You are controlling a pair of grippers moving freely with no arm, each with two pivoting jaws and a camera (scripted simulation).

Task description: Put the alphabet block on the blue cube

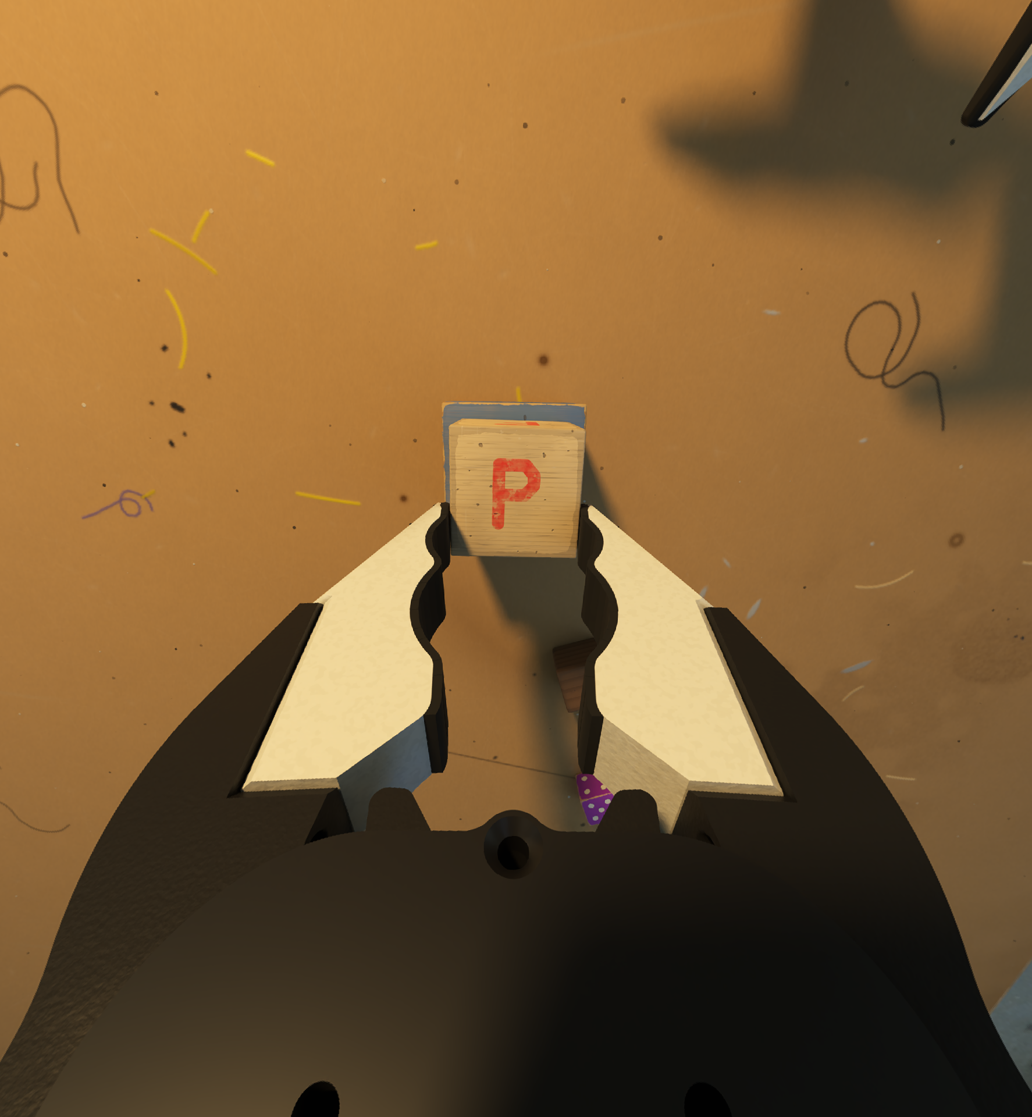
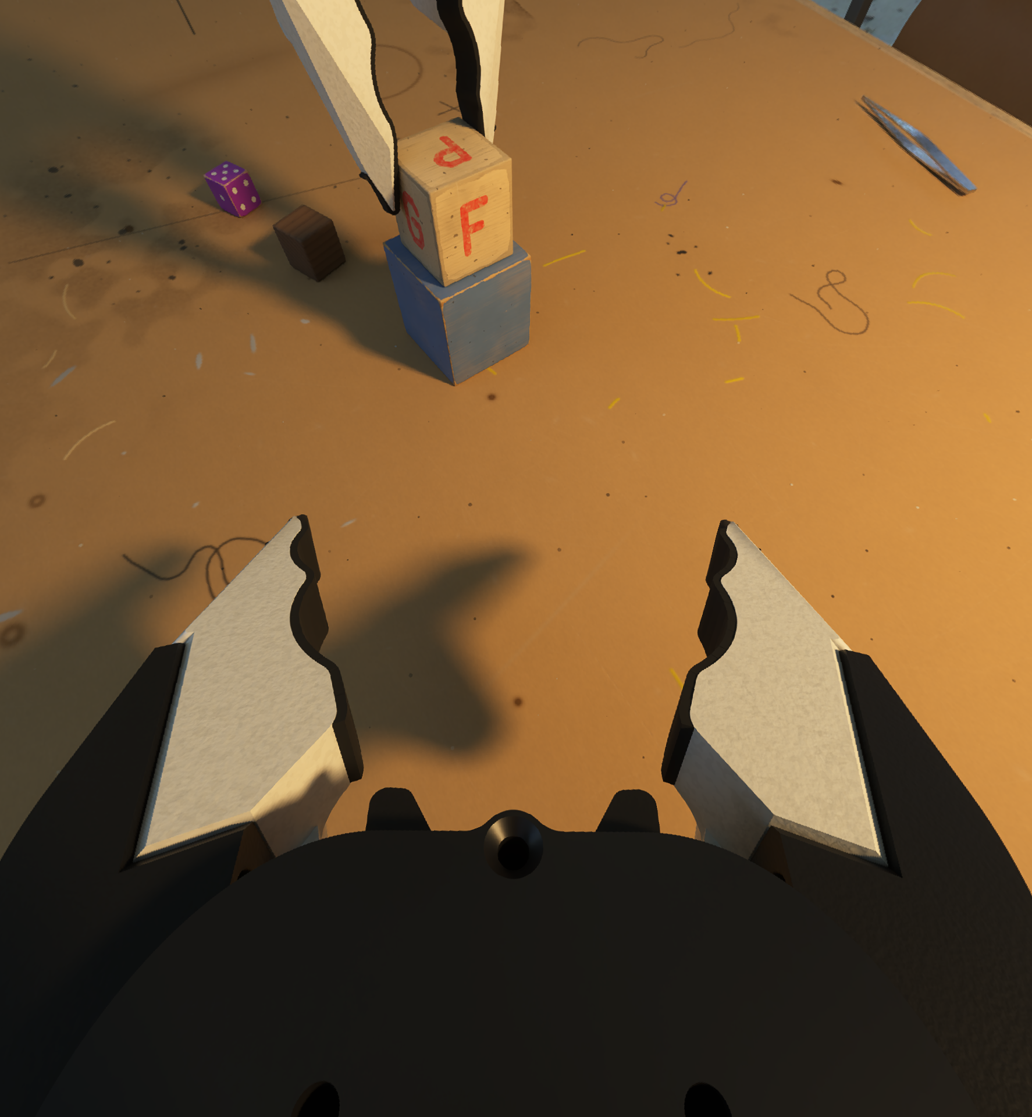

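Placement step: left claw (image 1: 513,514) clamped on alphabet block (image 1: 515,486), seated on blue cube (image 2: 465,308). Right claw (image 2: 512,526) apart, idle. Next, likely: release, lift straight.

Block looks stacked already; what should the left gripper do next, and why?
Probably open the left gripper slightly and release. The alphabet block already sits on the blue cube, seemingly flat and within its top, while the fingers clamp its sides. Lifting before release would likely drag it off. The right gripper is open, apart.
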